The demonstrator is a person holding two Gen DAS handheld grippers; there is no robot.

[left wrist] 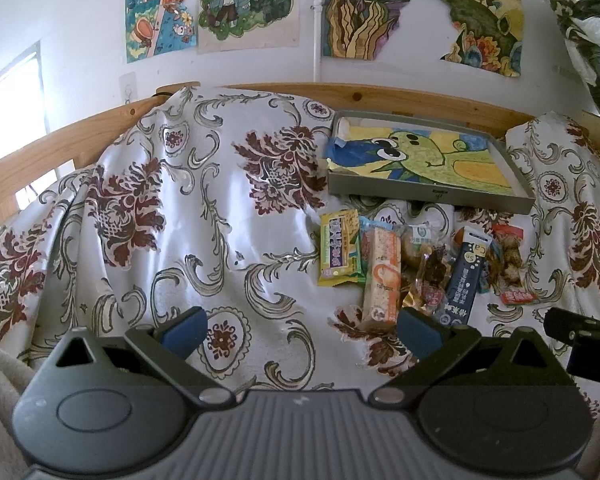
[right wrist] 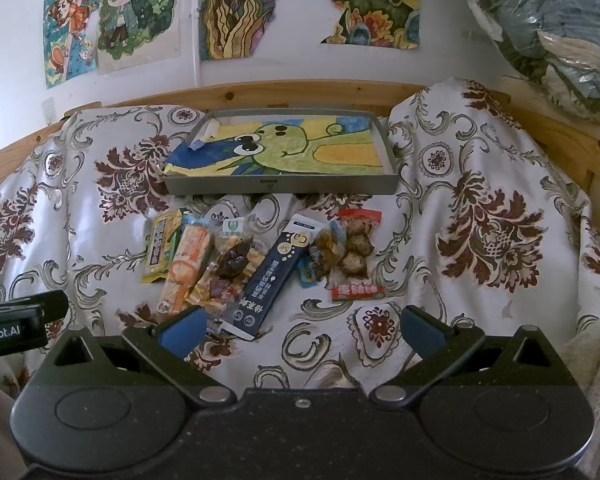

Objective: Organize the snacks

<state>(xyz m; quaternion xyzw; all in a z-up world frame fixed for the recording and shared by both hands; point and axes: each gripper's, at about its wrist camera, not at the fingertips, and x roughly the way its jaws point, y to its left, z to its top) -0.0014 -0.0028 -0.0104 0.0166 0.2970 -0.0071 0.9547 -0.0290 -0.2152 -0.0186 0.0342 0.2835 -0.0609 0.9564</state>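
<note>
A shallow grey tray (right wrist: 280, 188) is sitting at the far side of a floral cloth (right wrist: 460, 184), lined with a crayon drawing of a green creature (right wrist: 284, 144); no snacks are lying in it. Just near of the tray, a row of snack packets is resting on the cloth: a yellow-green packet (right wrist: 162, 250) at the left, an orange bar (right wrist: 186, 270), a clear pack of dark pieces (right wrist: 230, 268), a navy stick pack (right wrist: 270, 276), and a red-edged pack of brown balls (right wrist: 356, 256) at the right. Several packets are overlapping, hiding edges; their print is unreadable. The left gripper (left wrist: 302, 332) and right gripper (right wrist: 300, 330) are both hovering spread wide, grasping nothing.
</note>
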